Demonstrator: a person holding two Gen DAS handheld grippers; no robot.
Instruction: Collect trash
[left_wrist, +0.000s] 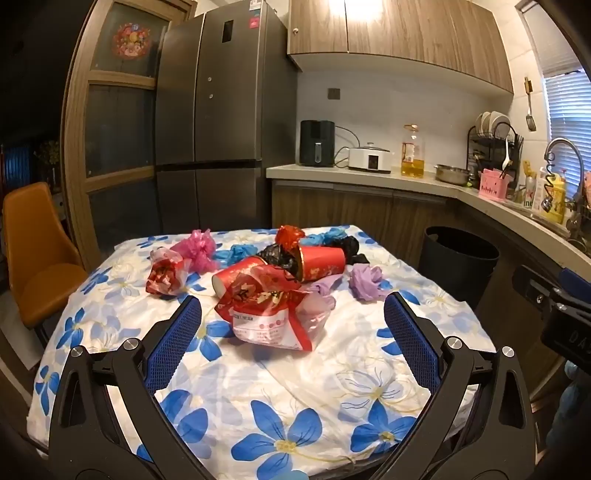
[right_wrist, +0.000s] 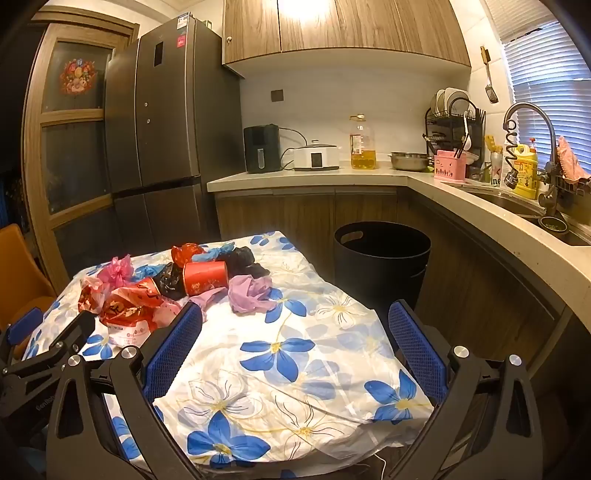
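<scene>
Trash (left_wrist: 273, 280) lies heaped toward the far half of the table (left_wrist: 229, 384), which is covered by a white cloth with blue flowers. Nearest to it is the left gripper (left_wrist: 292, 317), its blue-padded jaws spread as wide as they go and holding nothing; a red and clear printed bag (left_wrist: 269, 314) sits on the cloth between and just beyond the fingertips, untouched. The right gripper (right_wrist: 295, 319) is likewise fully open and empty, over bare cloth near the table's right edge, with the heap off to its left.

From the left wrist view the heap shows in full: two red paper cups on their sides, one (left_wrist: 323, 263) stuffed with a black bag (left_wrist: 280, 258), a crumpled pink bag (left_wrist: 197, 249), a small red printed wrapper (left_wrist: 164, 275), blue gloves or bags (hard to tell which) and a purple bag (left_wrist: 365, 282) at the right. The right wrist view hides much of the printed bag behind its own left finger, but shows the left gripper's black frame (right_wrist: 55, 350) at its left edge.

A black bin (right_wrist: 382, 258) stands on the floor just beyond the table's right corner; the right view shows its open mouth and handle slot clearly, and also the sink (right_wrist: 517, 206) and tap, which the left view cuts off. An orange chair (left_wrist: 37, 251) is plain in the left view only.
</scene>
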